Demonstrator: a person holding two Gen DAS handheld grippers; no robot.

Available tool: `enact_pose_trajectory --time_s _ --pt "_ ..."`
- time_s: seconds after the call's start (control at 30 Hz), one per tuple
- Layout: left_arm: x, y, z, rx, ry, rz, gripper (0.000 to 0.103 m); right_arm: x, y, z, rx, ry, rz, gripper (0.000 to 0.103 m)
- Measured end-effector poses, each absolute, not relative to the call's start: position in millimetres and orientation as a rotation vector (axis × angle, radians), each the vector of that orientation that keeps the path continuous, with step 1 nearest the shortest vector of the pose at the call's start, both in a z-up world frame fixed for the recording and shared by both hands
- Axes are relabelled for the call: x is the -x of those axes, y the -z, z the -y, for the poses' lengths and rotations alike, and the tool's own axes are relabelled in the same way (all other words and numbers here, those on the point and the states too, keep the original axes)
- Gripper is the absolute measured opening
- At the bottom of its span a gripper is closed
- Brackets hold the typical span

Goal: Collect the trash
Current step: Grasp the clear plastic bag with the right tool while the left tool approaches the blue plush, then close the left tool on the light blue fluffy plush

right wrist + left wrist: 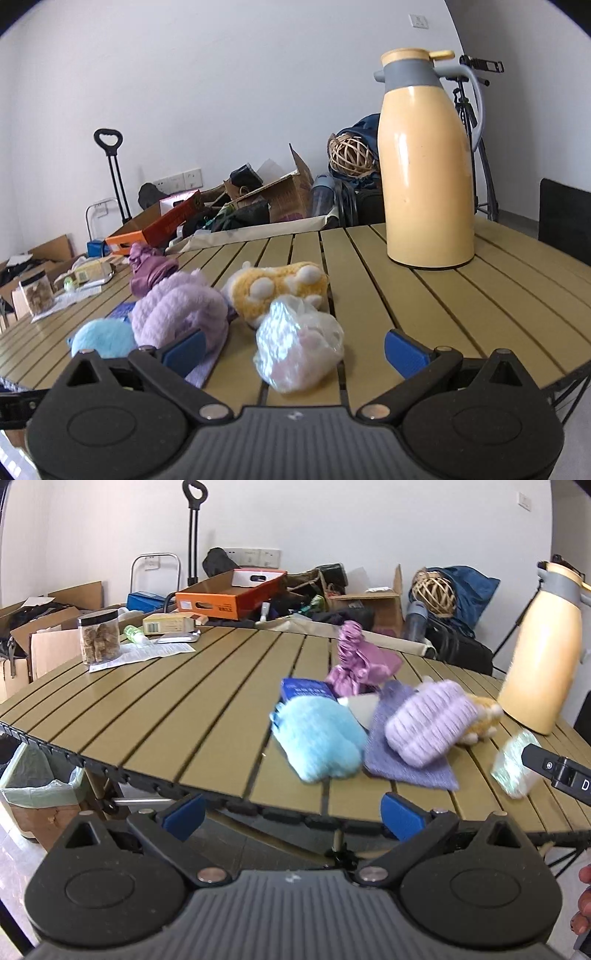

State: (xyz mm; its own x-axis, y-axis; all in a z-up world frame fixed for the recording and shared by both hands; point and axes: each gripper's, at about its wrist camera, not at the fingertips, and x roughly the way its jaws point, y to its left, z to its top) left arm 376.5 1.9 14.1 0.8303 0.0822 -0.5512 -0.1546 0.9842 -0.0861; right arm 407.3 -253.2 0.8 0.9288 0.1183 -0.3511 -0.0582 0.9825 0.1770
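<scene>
A crumpled clear plastic bag (299,347) lies on the slatted olive table (424,314), near its front edge. My right gripper (294,350) is open, and the bag sits between its blue pads (404,350) without touching them. In the left wrist view the same bag (511,766) is at the far right, with one black finger (543,762) of the right gripper beside it. My left gripper (293,816) is open and empty, held just off the table's near edge. A bin with a green liner (33,779) stands on the floor at lower left.
Soft items cluster mid-table: a light blue fluffy piece (317,738), a lilac fluffy one (428,723) on a purple cloth (406,768), a yellow plush (280,288), a purple satin bag (354,661). A tall yellow thermos (428,166) stands at right. A jar (99,637) and papers lie far left.
</scene>
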Motion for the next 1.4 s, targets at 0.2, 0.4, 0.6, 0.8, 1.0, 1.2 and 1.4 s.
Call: enact_pose_trajectory --time_s 0.2,0.4,0.6,0.8,1.0,1.2,1.4 --pt "-394.1 -19.2 -12.5 0.115 -0.139 -0.57 0.103 -430.5 6.7 245.7 -0.135 -0.059 -0.405 0.103" --pt "-413.7 -20.8 -20.6 0.135 -0.126 -0.58 0.103 -450.6 17.0 240.5 -0.134 -0.032 -0.452 0.1" --pt "-432.5 -21.3 -22.9 0.108 -0.133 -0.577 0.103 -456.6 20.3 232.8 -0.12 -0.012 -0.457 0.078" --pt "-445.2 -16.3 -24.8 0.12 -0.126 -0.6 0.103 -455.9 18.8 233.9 -0.145 0.002 -0.455 0.051" --pt "-452.2 -11.7 -23.3 0.134 -0.123 -0.614 0.103 -449.2 14.3 232.6 -0.165 0.018 -0.423 0.046" --pt "-461.0 -8.2 -18.1 0.153 -0.124 -0.602 0.103 -436.8 7.9 239.2 -0.202 0.042 -0.384 0.045" --pt "-471.7 -1.3 -9.4 0.174 -0.141 -0.598 0.103 -431.6 6.8 249.6 -0.225 0.066 -0.379 0.045"
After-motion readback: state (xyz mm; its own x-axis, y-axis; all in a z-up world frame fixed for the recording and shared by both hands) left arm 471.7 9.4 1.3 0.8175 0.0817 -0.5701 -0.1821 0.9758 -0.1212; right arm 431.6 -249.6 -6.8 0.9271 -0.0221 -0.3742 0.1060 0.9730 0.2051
